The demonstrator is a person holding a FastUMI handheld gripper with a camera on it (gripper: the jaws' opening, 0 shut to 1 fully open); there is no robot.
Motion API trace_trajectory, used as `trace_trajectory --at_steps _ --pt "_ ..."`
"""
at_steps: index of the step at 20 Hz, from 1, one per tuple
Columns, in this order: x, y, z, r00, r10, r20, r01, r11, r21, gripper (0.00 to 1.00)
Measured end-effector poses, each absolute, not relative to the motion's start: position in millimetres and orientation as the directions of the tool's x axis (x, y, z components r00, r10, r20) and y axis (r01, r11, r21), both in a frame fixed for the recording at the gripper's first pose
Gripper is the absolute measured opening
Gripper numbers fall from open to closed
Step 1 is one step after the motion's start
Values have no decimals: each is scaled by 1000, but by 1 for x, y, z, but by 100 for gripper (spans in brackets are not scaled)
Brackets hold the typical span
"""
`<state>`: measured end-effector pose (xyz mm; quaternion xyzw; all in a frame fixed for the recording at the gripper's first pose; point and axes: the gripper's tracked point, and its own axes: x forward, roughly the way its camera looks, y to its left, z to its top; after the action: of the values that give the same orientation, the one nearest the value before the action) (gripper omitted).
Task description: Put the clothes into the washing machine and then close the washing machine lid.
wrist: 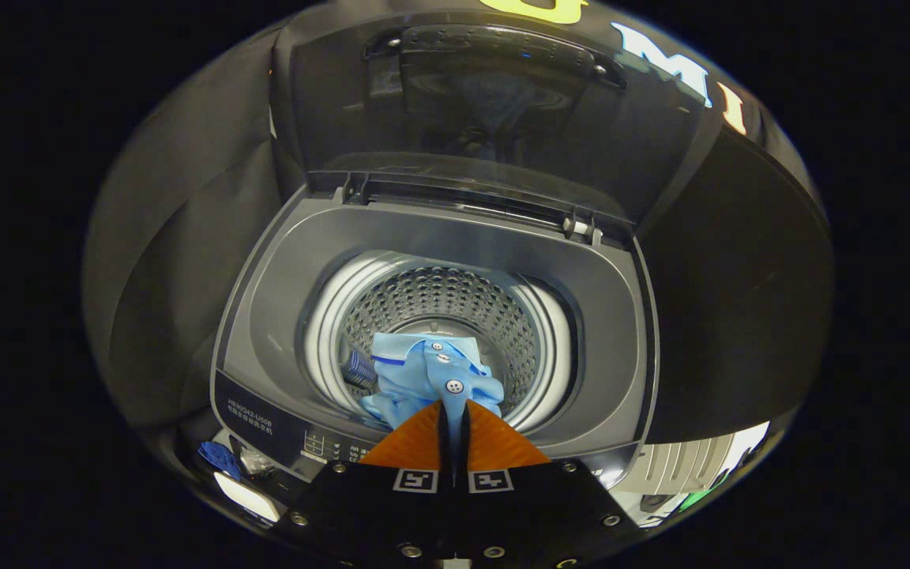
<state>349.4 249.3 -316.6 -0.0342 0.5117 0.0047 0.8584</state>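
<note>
A light blue buttoned shirt (423, 371) hangs bunched in the mouth of the washing machine's drum (443, 300), just ahead of my fingers. My gripper (453, 407) is shut on it, with a thin strip of the blue cloth pinched between the two fingers. A darker blue striped bit of cloth (359, 367) shows beside the shirt against the drum's near wall. The machine's dark lid (494, 118) stands upright, open, behind the drum, hinged at the back of the grey top deck (281, 316).
The control panel (265, 419) runs along the machine's front edge, just below my fingers. Dark cloth walls flank the machine on both sides. Small objects, one of them blue (218, 457), lie low beside the front corner of the machine.
</note>
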Motion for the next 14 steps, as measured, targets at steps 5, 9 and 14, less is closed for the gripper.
trace_trajectory --at_steps 5,9,14 --pt "353 249 -333 437 -21 -899 -30 999 -38 0" --pt "349 251 -346 402 -17 -915 -44 998 -38 0" --pt "351 252 -349 391 -11 -920 -17 1000 -19 0"
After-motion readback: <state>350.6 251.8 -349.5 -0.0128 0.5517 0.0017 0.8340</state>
